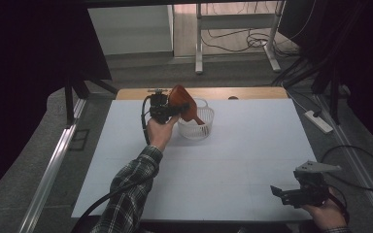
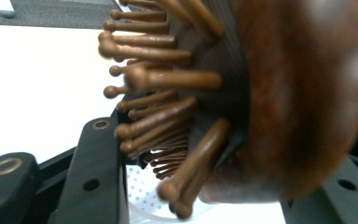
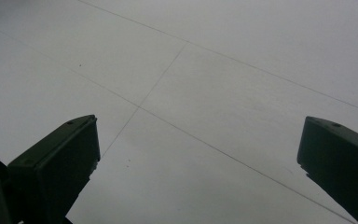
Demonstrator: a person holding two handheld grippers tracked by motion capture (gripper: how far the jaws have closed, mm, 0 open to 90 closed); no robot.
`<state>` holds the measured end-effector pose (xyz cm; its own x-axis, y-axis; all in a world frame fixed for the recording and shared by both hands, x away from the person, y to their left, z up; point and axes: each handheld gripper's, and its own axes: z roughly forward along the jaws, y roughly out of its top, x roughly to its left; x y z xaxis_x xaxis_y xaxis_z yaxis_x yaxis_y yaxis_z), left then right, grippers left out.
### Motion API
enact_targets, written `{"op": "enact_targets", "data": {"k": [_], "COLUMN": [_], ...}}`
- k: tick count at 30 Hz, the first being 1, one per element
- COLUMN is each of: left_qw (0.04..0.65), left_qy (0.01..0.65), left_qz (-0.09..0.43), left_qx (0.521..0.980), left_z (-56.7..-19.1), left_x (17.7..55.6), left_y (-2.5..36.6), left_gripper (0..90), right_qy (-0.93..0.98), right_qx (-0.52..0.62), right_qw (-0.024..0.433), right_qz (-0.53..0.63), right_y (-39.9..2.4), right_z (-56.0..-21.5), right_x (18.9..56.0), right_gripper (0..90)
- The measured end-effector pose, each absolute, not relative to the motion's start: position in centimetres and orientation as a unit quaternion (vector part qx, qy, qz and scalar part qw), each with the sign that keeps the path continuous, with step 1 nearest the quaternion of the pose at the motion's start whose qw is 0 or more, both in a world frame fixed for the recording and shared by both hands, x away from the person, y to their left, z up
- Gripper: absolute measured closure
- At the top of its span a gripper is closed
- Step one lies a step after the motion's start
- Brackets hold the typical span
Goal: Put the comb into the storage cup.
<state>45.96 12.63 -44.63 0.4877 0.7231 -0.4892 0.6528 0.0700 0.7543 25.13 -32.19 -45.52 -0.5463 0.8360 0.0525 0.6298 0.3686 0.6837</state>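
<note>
A brown wooden hairbrush [image 1: 181,98] hangs tilted over a white perforated basket [image 1: 200,128] at the table's far middle, its handle pointing down into the basket. My left gripper [image 1: 175,108] is shut on the brush head. In the left gripper view the brush's rounded back [image 2: 303,93] and its knobbed bristles [image 2: 168,79] sit between the black jaws of the left gripper [image 2: 219,186], with the basket [image 2: 144,198] below. My right gripper [image 1: 282,195] rests near the table's front right corner. Its jaws stand open over bare tabletop, as the right gripper view [image 3: 198,154] shows.
A white sheet covers the table [image 1: 243,160], with a wooden edge strip [image 1: 252,92] at the back. Metal rails [image 1: 53,165] run along both sides. Desk legs and cables [image 1: 252,41] stand on the floor beyond. A power strip [image 1: 319,121] lies at the right.
</note>
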Motion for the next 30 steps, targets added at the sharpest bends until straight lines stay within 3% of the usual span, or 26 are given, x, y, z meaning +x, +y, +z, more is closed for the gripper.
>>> {"op": "enact_targets", "data": {"k": [17, 30], "left_qw": [0.544, 0.534], "left_qy": [0.534, 0.536], "left_qz": [0.009, 0.014], "left_qx": [0.647, 0.654], "left_z": [-46.4, -46.7], "left_x": [46.0, 46.2], "left_y": [14.1, 14.3], "left_gripper": [48.3, 42.4], "right_qy": [0.816, 0.815], "right_qx": [0.449, 0.450], "right_qw": [0.155, 0.154], "right_qz": [0.330, 0.330], "right_y": [-32.0, -32.1], "right_z": [-45.6, -45.6], "right_x": [25.2, 25.2], "right_gripper": [0.0, 0.0]}}
